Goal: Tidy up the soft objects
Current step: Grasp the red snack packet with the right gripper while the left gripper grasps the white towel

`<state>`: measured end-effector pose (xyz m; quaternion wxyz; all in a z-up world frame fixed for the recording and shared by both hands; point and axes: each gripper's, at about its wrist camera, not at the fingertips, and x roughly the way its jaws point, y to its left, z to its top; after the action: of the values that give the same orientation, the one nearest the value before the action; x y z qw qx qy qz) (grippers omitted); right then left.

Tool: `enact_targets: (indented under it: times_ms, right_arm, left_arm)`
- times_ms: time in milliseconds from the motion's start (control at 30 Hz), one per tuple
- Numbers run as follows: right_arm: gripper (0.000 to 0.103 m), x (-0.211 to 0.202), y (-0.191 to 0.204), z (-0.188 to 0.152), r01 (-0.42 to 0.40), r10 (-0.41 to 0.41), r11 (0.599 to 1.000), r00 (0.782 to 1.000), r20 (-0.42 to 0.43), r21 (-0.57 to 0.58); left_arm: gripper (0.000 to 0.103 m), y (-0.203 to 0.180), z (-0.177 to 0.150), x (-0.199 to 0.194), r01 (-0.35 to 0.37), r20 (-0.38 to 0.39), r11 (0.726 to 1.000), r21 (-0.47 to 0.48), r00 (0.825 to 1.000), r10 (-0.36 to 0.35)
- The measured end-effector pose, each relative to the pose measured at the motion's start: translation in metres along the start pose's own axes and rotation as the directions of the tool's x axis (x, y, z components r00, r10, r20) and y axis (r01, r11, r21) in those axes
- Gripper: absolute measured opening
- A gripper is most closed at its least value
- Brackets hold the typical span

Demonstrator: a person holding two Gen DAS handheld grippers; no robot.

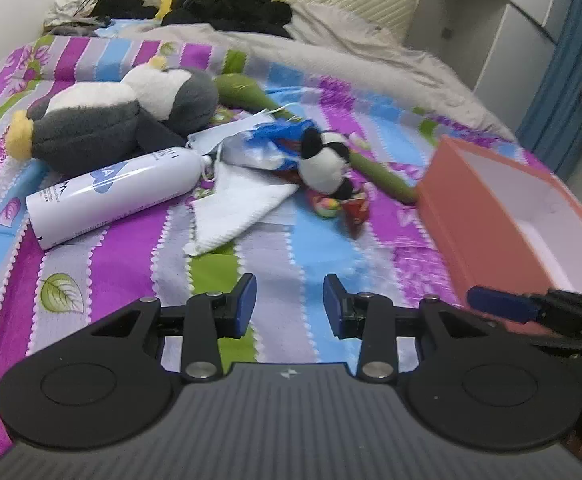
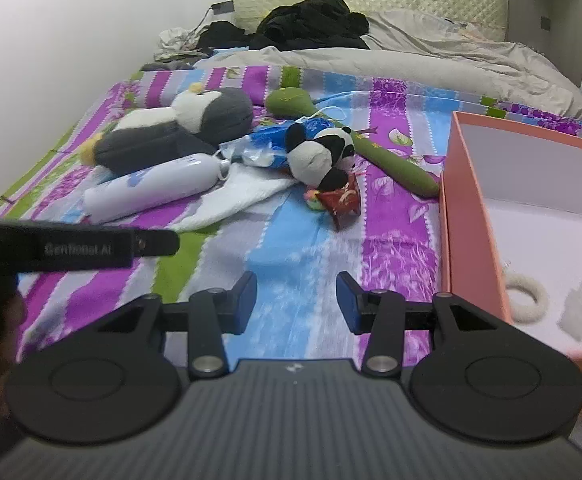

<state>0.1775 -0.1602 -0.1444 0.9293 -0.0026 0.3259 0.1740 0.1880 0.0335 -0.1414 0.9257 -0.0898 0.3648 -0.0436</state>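
Spread fingers [image 2: 247,300] hover well short of panda plush [image 2: 321,154].

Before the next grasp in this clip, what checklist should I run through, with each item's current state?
1. Left gripper open and holding nothing: ok.
2. Right gripper open and holding nothing: ok.
3. Orange box open on top, with room inside: ok; only a white ring and a white scrap lie in it.
4. Panda toy free to lift: ok; it lies on top of the pile, partly over the blue wrapper.
5. Penguin toy free to lift: cannot tell; the white bottle lies against it.
6. Everything in the pile soft: not ok; the bottle is among the toys.
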Motion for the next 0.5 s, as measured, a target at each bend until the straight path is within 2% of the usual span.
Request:
enact_targets:
  times_ms: [67,200,400,500]
  right_arm:
    - [0.047,0.016,-0.004,0.006,0.006,-0.006,1.0,1.0,-0.001,0.014]
    - [0.047,0.047,-0.01,0.014,0.021,-0.021,0.999,1.0,-0.012,0.029]
    - [0.047,0.093,-0.022,0.025,0.051,-0.048,0.996,0.998,-0.048,0.071]
    - [0.064,0.115,-0.026,0.029,0.062,-0.059,0.995,0.997,-0.05,0.072]
  left_arm:
    - [0.042,0.004,0.003,0.016,-0.02,-0.006,1.0,0.005,1.0,0.02]
    - [0.052,0.012,0.009,0.047,-0.06,-0.013,0.998,0.025,0.998,0.061]
    - [0.057,0.022,0.019,0.085,-0.127,0.01,0.991,0.052,0.992,0.127]
    - [0.057,0.026,0.022,0.108,-0.156,0.0,0.985,0.08,0.988,0.156]
